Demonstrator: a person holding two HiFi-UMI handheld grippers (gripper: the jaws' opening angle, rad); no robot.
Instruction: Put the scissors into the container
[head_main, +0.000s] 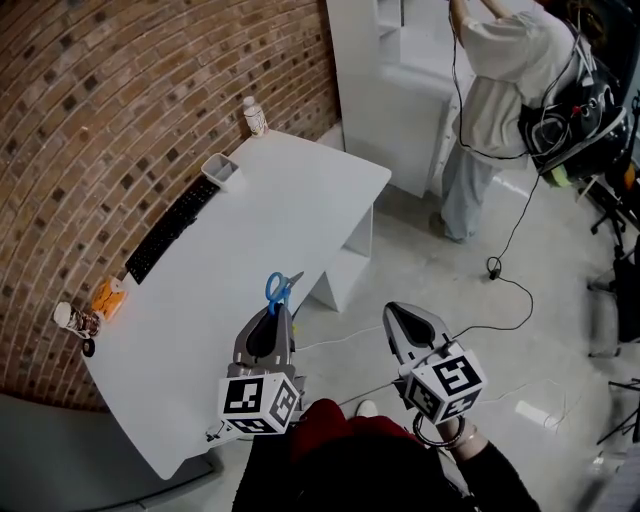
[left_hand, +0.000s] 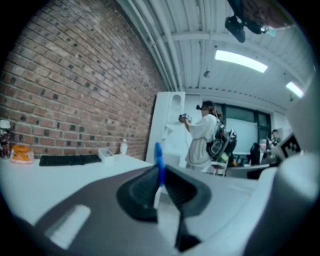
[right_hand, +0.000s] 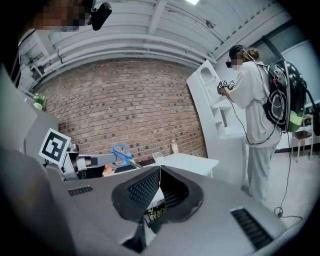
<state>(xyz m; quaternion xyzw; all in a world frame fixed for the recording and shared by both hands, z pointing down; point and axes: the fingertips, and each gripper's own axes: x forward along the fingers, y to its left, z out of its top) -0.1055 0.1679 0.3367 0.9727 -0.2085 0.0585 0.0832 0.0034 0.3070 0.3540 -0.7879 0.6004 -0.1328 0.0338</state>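
Blue-handled scissors (head_main: 278, 288) stick out of my left gripper (head_main: 284, 308), which is shut on them above the near edge of the white table (head_main: 300, 190). In the left gripper view the blue handle (left_hand: 159, 161) stands upright between the jaws. From the right gripper view the scissors (right_hand: 120, 154) show at the left, held in the air. A small clear container (head_main: 222, 170) sits at the far side of the table by the brick wall, well beyond the scissors. My right gripper (head_main: 393, 312) hangs over the floor to the right of the table, shut with nothing in it.
A black keyboard (head_main: 170, 228) lies along the wall, with an orange packet (head_main: 108, 297) at its near end and a bottle (head_main: 254, 116) at the far corner. A person (head_main: 500, 90) stands at a white cabinet (head_main: 400, 100). Cables (head_main: 505, 280) trail over the floor.
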